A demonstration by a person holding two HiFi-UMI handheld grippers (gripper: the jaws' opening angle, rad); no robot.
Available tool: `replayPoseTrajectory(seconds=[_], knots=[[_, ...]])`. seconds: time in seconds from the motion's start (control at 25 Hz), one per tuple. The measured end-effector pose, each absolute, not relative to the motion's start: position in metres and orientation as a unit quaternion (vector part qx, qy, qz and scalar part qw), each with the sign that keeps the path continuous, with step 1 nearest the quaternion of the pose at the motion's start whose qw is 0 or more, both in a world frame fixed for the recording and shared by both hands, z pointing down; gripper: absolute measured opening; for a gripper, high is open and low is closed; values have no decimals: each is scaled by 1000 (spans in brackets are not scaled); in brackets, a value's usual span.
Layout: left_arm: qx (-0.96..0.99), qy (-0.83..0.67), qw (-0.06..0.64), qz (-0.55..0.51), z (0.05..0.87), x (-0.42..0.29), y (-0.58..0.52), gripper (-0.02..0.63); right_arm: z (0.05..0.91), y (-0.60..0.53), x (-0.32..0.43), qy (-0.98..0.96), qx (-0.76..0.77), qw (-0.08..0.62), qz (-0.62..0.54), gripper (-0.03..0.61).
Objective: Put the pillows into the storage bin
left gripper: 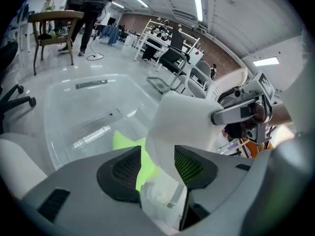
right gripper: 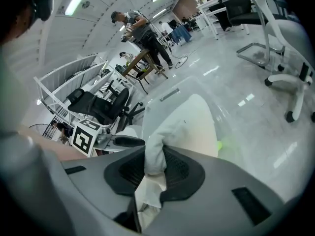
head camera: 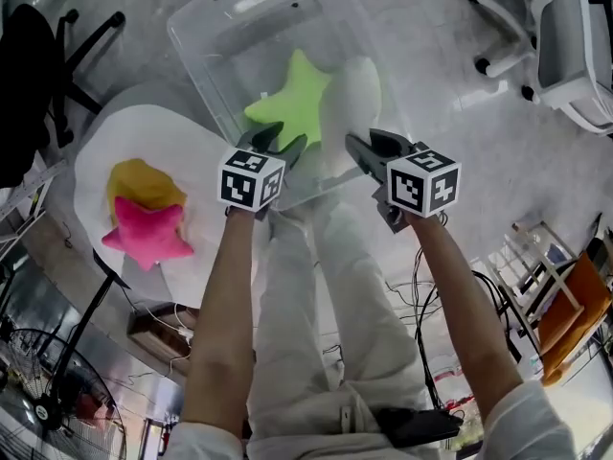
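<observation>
Head view: white pillow [head camera: 352, 94] hangs partly over the near wall of the storage bin [head camera: 192, 41], beside the green star pillow [head camera: 292, 99] already inside. Pink star pillow [head camera: 148, 238] and yellow pillow [head camera: 139, 182] wait on the table [head camera: 96, 142]. Risk: a release this close to the rim could let the pillow slide out.

Left gripper view: my left gripper [left gripper: 157, 168] is half-closed on bunched fabric. Shallow bite, may slip.

Right gripper view: my right gripper [right gripper: 155, 168] is clamped tight on a fold. If one side lets go first, the pillow will likely swing and snag the wall.
</observation>
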State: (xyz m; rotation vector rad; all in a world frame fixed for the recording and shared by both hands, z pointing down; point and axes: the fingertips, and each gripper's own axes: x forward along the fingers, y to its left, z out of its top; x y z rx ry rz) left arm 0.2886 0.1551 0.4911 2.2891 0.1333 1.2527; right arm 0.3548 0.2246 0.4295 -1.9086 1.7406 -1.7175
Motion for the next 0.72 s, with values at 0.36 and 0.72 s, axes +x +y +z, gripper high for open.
replayPoseTrajectory(seconds=[0.36, 0.72], knots=[[837, 71, 258, 477, 505, 309, 174, 218, 465, 256, 385, 555, -631, -88, -536, 91], [831, 74, 261, 486, 513, 311, 184, 216, 486, 273, 397, 539, -636, -146, -532, 94]])
